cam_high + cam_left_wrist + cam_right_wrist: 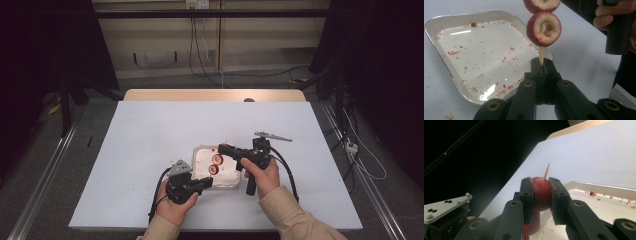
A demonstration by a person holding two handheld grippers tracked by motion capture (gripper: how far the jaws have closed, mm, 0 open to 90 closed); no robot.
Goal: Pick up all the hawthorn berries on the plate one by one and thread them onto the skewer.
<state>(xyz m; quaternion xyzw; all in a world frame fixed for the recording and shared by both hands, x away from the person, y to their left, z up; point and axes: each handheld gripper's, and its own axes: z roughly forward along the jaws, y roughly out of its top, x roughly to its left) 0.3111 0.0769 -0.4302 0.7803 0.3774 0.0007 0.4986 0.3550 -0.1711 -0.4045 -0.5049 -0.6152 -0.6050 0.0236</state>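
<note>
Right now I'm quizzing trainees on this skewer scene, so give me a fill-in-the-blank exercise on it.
1. The left gripper is shut on the wooden ____ just below the lower fruit ring.
2. The right gripper clamps the ____ fruit ring on the stick.
3. The foil tray holds only reddish ____.
4. The skewer carries ____ fruit rings.

Missing words: skewer; upper; crumbs; two

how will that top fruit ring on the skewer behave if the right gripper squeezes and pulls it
The top ring probably crumbles: red crumbs already litter the tray. It's cored, so likely light and soft. The thin skewer, pinched by the left gripper, may bend.
</note>
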